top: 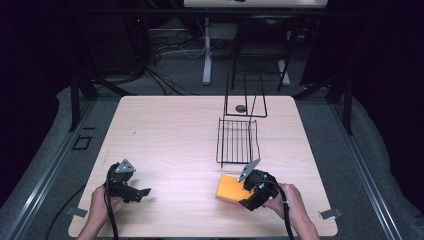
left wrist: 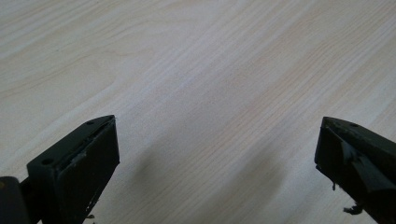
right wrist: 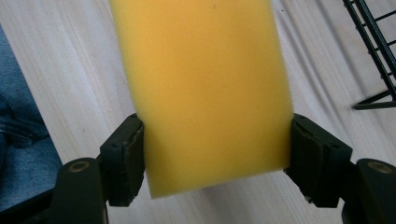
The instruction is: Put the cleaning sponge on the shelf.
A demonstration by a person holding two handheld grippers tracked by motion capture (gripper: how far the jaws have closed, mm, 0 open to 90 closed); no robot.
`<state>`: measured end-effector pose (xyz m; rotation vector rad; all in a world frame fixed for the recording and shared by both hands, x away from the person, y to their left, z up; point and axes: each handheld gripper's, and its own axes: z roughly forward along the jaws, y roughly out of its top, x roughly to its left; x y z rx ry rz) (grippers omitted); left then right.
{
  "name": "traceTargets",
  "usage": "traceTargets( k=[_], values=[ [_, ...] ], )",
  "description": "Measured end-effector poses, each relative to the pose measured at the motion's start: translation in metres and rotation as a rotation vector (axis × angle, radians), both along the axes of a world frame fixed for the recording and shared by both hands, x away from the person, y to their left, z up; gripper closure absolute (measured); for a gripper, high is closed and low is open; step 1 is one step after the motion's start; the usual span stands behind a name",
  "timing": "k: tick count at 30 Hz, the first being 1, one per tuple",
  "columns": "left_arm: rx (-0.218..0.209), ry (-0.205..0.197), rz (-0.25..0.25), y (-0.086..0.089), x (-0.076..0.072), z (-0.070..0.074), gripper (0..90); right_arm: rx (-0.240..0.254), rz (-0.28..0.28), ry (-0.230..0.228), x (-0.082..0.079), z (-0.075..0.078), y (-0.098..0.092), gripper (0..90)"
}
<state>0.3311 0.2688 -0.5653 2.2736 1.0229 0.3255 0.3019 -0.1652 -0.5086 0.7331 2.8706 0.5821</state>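
So far the grasp is made: at the near right of the worktop the right gripper has its jaws clamped on the two sides of the yellow sponge, which sits low over the wood near the front edge, while the left gripper idles at near left with jaws wide apart on nothing. Farther back, just beyond the sponge, the black wire rack lies empty, so carrying and placing likely remain; the upright wire frame behind it has a small dark object at its base, too small to identify.
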Motion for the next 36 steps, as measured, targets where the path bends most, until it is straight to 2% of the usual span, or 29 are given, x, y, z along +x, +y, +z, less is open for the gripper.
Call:
traceTargets(
  k=[6,13,15,16,18,21,26,28,32,36],
  values=[
    [0.003,0.004,-0.002,-0.001,0.000,0.000,0.0,-0.020,0.006,-0.005,-0.001,0.004,-0.001,28.3],
    [0.003,0.002,-0.002,0.000,0.000,0.001,0.0,0.023,-0.013,-0.010,-0.003,0.006,-0.007,28.8],
    [0.005,0.002,-0.001,-0.001,0.000,0.001,0.0,0.026,-0.019,-0.015,-0.004,0.008,-0.008,28.9],
    [0.005,0.000,-0.001,-0.001,0.000,0.001,0.0,0.009,-0.013,-0.017,-0.003,0.010,-0.008,28.9],
    [0.005,0.000,-0.001,0.000,0.000,0.001,0.0,0.015,-0.019,-0.009,-0.004,0.012,-0.009,29.0],
    [0.005,0.001,-0.001,0.000,0.000,0.001,0.0,0.032,-0.022,-0.022,-0.004,0.014,-0.010,29.1],
    [0.005,0.001,-0.001,0.000,0.000,0.001,0.0,0.028,-0.025,-0.033,-0.005,0.019,-0.010,29.2],
    [0.005,0.001,-0.001,0.000,0.000,0.001,0.0,0.043,-0.025,-0.036,-0.005,0.020,-0.011,29.2],
    [0.006,0.001,-0.001,0.000,0.000,0.001,0.0,0.026,-0.026,-0.041,-0.004,0.025,-0.012,29.3],
    [0.006,0.001,-0.001,0.000,0.000,0.001,0.0,0.040,-0.033,-0.049,-0.005,0.027,-0.012,29.4]
  ],
)
